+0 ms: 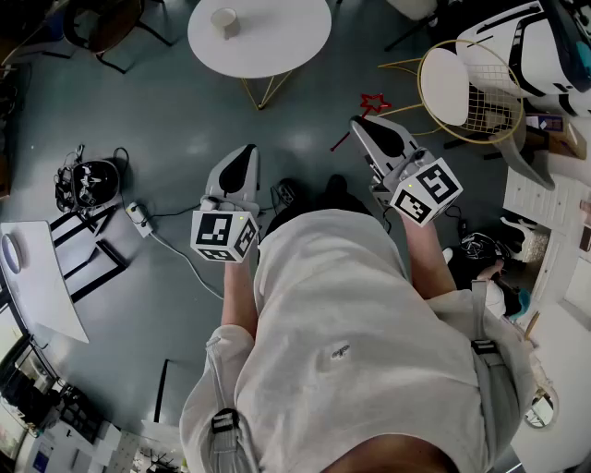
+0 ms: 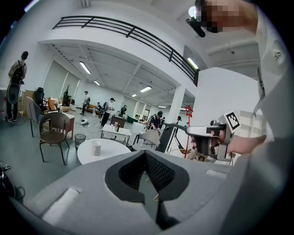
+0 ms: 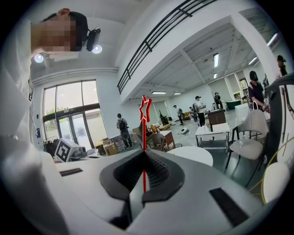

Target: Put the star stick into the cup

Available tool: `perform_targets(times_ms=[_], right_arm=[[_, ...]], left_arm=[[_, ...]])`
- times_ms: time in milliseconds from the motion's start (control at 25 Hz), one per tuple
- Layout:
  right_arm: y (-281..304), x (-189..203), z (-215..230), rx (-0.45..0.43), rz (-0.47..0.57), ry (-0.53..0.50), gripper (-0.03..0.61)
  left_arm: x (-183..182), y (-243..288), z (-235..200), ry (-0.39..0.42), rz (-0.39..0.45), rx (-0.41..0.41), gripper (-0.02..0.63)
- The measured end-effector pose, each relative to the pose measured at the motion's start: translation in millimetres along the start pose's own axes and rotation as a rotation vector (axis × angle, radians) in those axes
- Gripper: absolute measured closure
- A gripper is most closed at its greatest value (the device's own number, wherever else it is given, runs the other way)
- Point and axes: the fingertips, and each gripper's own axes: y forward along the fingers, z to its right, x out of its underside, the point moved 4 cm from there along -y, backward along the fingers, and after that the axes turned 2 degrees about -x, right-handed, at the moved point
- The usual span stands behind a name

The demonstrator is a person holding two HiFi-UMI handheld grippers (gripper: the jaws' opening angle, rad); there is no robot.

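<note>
A thin red star stick (image 3: 145, 110) stands upright in my right gripper (image 3: 144, 153), whose jaws are shut on its shaft. From the head view the stick (image 1: 372, 103) crosses the right gripper (image 1: 356, 122) tip, star end up and to the right. A pale cup (image 1: 224, 21) sits on a round white table (image 1: 277, 42) ahead, well beyond both grippers. My left gripper (image 1: 244, 151) is held level beside the right one, shut and empty. The left gripper view shows the cup (image 2: 95, 148) on the table (image 2: 112, 151) and, to the right, the star stick (image 2: 188, 110).
A gold wire chair with a white cushion (image 1: 460, 88) stands to the right. Cables and a power strip (image 1: 138, 216) lie on the floor to the left, beside a dark bundle (image 1: 88, 182). Chairs, tables and several people stand further back in the hall.
</note>
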Motion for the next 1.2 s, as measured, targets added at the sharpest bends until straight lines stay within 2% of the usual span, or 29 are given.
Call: perform_targets(times_ms=[240, 480, 840, 1200], right_arm=[[-12, 6, -6, -0.017, -0.001, -0.005, 0.569], [-4, 8, -12, -0.034, -0.011, -0.012, 0.569], [2, 2, -10, -0.006, 0.004, -0.007, 0.569], [5, 7, -18, 0.049, 0.01, 0.021, 0.568]], left_arm=[[7, -7, 21, 0.001, 0.0, 0.003, 0.603], [11, -15, 15, -0.007, -0.006, -0.013, 0.603], [8, -19, 8, -0.019, -0.002, -0.022, 0.603], [25, -31, -11, -0.043, -0.036, -0.007, 0.603]])
